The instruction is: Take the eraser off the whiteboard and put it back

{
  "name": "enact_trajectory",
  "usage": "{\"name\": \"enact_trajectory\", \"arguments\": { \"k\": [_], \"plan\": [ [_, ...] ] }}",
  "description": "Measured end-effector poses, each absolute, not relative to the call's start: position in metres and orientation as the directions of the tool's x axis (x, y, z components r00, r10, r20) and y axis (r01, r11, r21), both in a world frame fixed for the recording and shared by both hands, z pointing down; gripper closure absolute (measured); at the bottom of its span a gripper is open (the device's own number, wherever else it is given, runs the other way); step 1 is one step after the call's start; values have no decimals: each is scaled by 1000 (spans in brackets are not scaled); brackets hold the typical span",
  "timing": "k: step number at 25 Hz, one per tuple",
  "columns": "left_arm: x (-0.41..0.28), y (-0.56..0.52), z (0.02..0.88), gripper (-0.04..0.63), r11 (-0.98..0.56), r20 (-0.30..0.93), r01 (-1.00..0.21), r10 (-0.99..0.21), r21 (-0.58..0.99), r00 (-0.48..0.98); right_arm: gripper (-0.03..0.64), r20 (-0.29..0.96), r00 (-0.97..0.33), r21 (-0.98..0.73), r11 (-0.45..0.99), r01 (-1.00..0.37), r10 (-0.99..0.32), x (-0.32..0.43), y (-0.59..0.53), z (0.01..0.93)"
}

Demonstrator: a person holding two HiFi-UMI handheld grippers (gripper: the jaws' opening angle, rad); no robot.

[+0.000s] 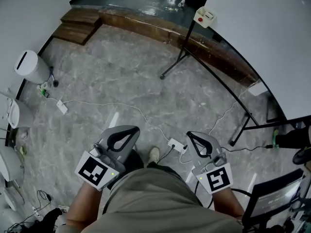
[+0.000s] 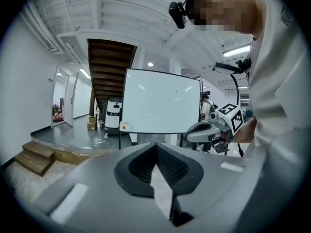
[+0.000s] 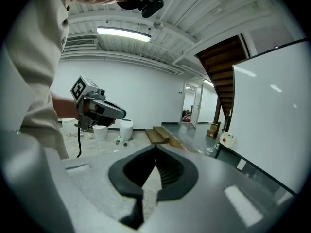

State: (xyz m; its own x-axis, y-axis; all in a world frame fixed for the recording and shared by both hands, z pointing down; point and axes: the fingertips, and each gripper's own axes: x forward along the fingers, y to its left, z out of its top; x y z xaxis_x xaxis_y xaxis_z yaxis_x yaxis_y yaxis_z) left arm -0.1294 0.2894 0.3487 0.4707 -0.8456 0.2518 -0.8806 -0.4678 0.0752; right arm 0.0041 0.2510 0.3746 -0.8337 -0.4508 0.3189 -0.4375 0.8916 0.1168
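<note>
Eraser (image 1: 205,17): white with a red mark, stuck at a lower corner of the whiteboard (image 1: 262,47), well apart from me.
Left gripper (image 1: 130,130), right gripper (image 1: 191,135): my fingers pressed together, nothing between them.
Step, as I judge it: approach. Next: close in and spread one pair.
White bin (image 1: 29,67): contents hidden.

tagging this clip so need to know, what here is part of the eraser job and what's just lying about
Job: eraser on the whiteboard; left gripper and right gripper, both shut, empty.
Lying about: white bin, power strip, wooden steps.
</note>
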Motion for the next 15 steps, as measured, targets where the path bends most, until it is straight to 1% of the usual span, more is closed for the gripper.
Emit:
{"name": "enact_trajectory", "arguments": {
  "k": [3,7,10,15],
  "plan": [
    [-144,243,353,589,-499,251,-863,-828,83,502,615,330,-804,109,867,-487,-494,-2,213,379],
    [-168,172,361,588,-554,214,-830,-805,67,554,615,337,-752,129,819,-558,-566,-15,161,386],
    [-190,117,361,576,-601,206,-797,-774,62,599,615,340,-699,131,768,-627,-629,-30,123,380],
    [-221,27,357,547,-691,227,-722,-698,37,679,615,347,-615,109,681,-724,-708,-64,63,367]
  ]
}}
